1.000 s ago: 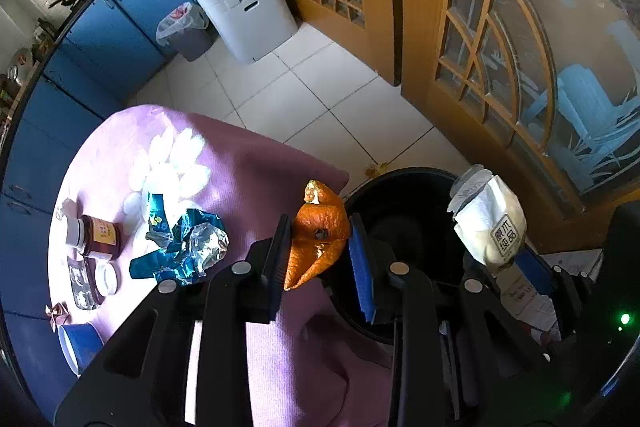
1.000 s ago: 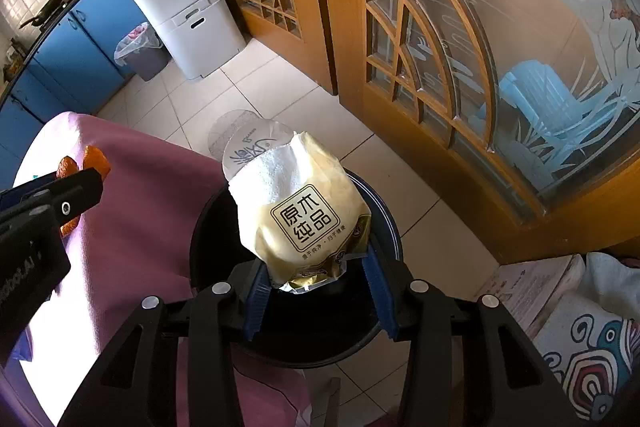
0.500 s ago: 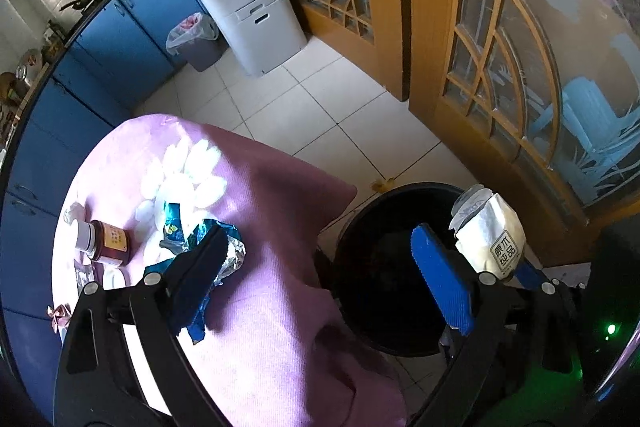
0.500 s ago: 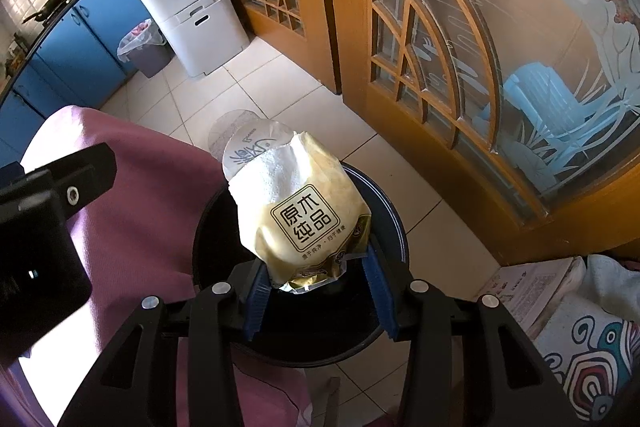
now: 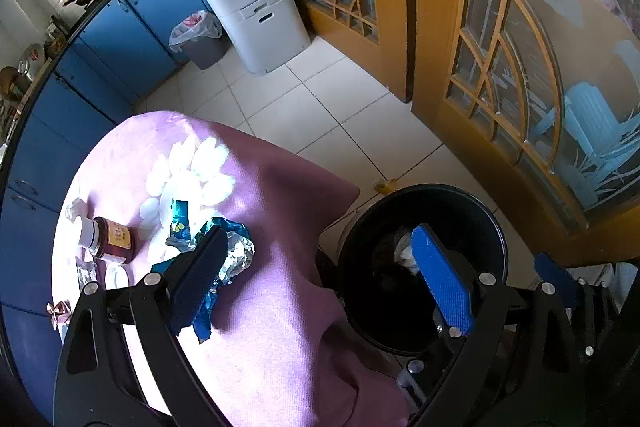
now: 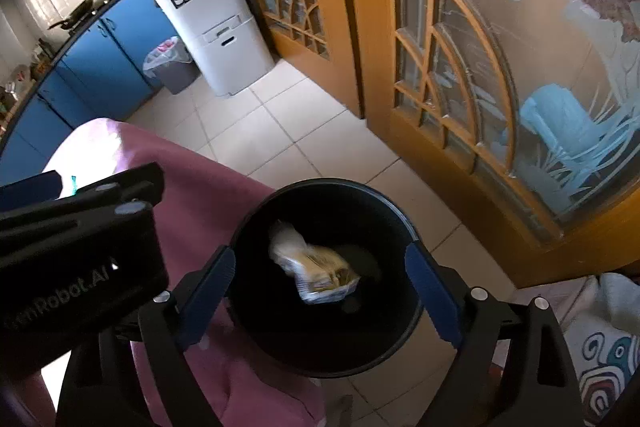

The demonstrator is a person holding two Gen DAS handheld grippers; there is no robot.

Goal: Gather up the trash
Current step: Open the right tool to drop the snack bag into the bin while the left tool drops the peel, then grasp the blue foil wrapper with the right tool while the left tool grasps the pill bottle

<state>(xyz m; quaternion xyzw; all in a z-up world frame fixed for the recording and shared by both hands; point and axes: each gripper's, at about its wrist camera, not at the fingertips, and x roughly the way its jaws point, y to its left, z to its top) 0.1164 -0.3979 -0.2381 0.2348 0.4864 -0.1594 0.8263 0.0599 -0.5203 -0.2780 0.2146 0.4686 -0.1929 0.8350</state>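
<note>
A black bin [image 6: 400,215] stands on the tiled floor beside the purple-clothed table [image 5: 280,307]. My right gripper [image 6: 320,291] hovers over the bin, its jaws opening and nothing touching the pads. A white-and-yellow packet [image 6: 320,267] shows blurred inside the bin, below the jaws. My left gripper [image 5: 320,279] is open and empty, straddling the table edge and the bin [image 5: 496,227]. A crumpled blue-and-silver foil wrapper [image 5: 236,251] lies on the cloth by the left finger. Something pale [image 5: 404,251] lies in the bin.
A brown jar with a white lid [image 5: 108,239] and white tissue pieces [image 5: 192,171] sit on the table. Wooden glass doors [image 5: 520,67] stand behind the bin. Farther off are a white cabinet [image 5: 256,15] and a grey lined waste bin [image 5: 200,39]. A patterned bag [image 6: 600,367] lies at the right.
My left gripper opened and the orange piece it held is gone from view. My right gripper then opened and the white-and-yellow packet dropped into the black bin.
</note>
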